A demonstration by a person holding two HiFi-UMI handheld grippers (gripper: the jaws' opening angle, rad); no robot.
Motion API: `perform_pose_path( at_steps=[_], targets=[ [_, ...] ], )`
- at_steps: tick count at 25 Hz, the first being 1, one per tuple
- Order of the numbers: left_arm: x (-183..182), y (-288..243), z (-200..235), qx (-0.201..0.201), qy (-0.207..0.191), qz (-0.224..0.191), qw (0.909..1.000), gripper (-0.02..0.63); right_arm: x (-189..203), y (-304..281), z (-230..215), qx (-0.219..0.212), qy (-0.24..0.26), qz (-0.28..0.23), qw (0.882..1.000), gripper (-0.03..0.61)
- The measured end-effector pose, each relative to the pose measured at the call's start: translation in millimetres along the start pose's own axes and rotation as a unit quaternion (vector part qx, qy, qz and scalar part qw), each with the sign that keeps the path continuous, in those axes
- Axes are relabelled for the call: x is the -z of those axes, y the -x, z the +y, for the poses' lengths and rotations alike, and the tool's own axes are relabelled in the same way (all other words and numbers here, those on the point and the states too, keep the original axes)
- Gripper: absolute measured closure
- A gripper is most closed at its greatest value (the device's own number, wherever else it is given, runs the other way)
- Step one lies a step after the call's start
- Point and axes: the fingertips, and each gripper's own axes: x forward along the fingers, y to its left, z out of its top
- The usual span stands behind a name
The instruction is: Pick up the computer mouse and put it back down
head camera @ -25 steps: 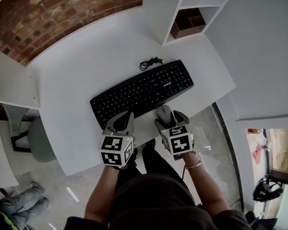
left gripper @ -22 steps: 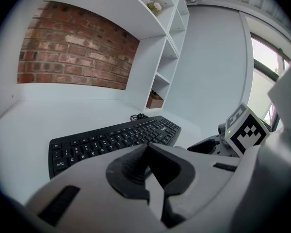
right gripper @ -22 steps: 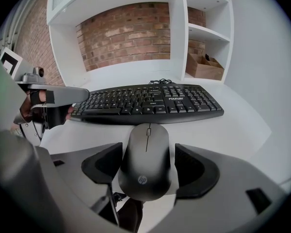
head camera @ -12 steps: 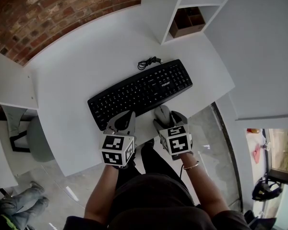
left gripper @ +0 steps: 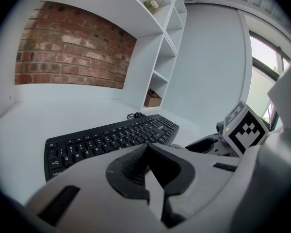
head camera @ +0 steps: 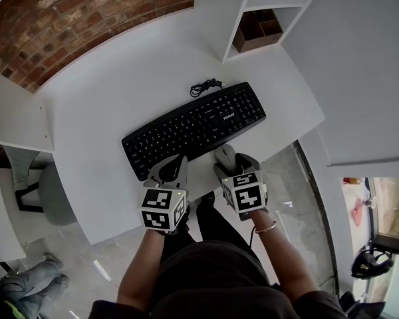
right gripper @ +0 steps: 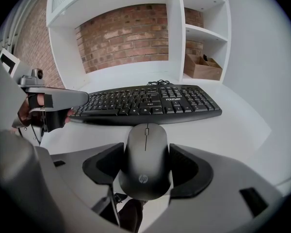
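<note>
A grey HP computer mouse [right gripper: 146, 152] sits between the two dark pads of my right gripper [right gripper: 146, 165], and both pads press its sides. From the head view the mouse [head camera: 224, 155] is just in front of the black keyboard [head camera: 196, 126], near the desk's front edge, with my right gripper [head camera: 233, 165] around its rear. Whether the mouse rests on the desk or hangs just above it I cannot tell. My left gripper [head camera: 175, 160] is to its left at the keyboard's near edge; its jaws [left gripper: 148, 166] are shut with nothing between them.
The white desk [head camera: 106, 105] ends right behind both grippers, with the person's legs below. A coiled black cable [head camera: 208, 86] lies behind the keyboard. White shelving with a cardboard box [head camera: 259, 30] stands at the back right, and a brick wall [head camera: 73, 18] runs along the back.
Almost nothing has changed. Both grippers and the mouse stay in the same place at the desk's front edge; only the head view has shifted slightly.
</note>
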Motion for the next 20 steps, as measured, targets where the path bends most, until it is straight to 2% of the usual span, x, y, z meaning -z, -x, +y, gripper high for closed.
perform_pose_path(
  at_steps=[6, 20],
  targets=[
    [-0.6, 1.6, -2.4, 0.0, -0.006, 0.0, 1.0, 0.604, -0.4, 2.2, -0.3, -0.012, -0.002, -0.011, 1.0, 0.279],
    [-17.2, -15.0, -26.1, 0.026, -0.041, 0.0, 0.9988, 0.604, -19.7, 33.8, -32.0, 0.007, -0.042, -0.065, 0.997, 0.281]
  ],
)
